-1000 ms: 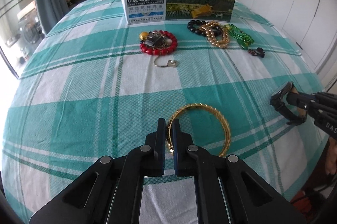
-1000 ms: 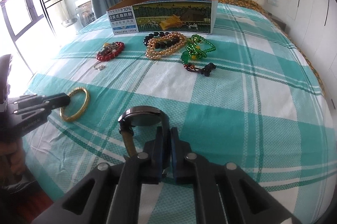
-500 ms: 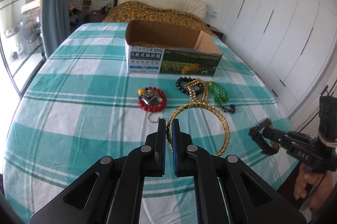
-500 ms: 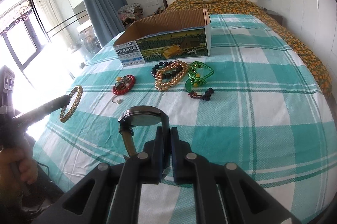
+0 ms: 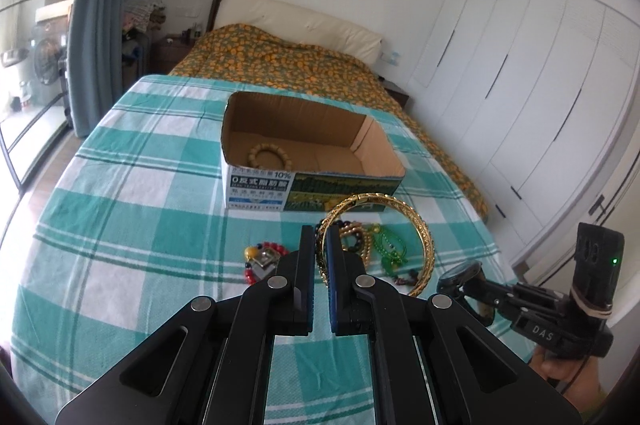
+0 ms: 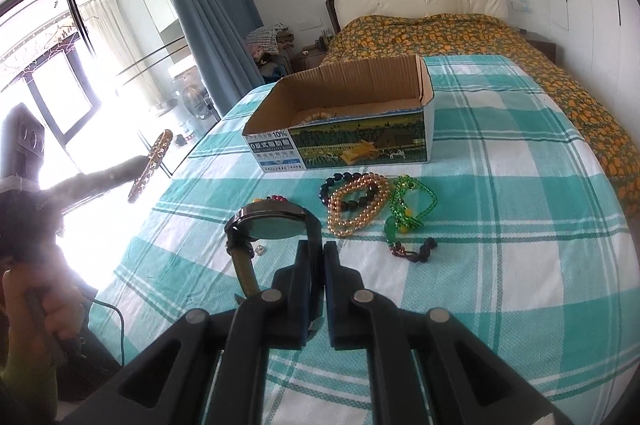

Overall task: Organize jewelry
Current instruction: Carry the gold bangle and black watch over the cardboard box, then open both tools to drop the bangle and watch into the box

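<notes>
My left gripper (image 5: 319, 245) is shut on a gold bangle (image 5: 420, 237), held in the air above the checked bedspread. My right gripper (image 6: 318, 253) is shut on the strap of a dark wristwatch (image 6: 272, 223), also lifted. The open cardboard box (image 5: 312, 161) stands beyond both, with a beige bead bracelet (image 5: 266, 158) inside. On the cloth before the box lie a red bead bracelet (image 5: 260, 257), a gold bead necklace (image 6: 358, 205), dark beads (image 6: 332, 185), a green bead string (image 6: 408, 205) and a small dark bracelet (image 6: 416, 251). The right gripper (image 5: 472, 285) shows at the left view's lower right.
The bed (image 6: 520, 153) carries a teal-and-white checked cloth, with an orange patterned quilt (image 5: 280, 57) and pillows behind the box. White wardrobe doors (image 5: 520, 85) line the right side. A blue curtain (image 6: 200, 5) and a window stand to the left. A hand (image 6: 40, 313) grips the left tool.
Both grippers have risen off the bedspread, the left carrying the bangle and the right the watch. The box's inside, with its bead bracelet, has come into view.
</notes>
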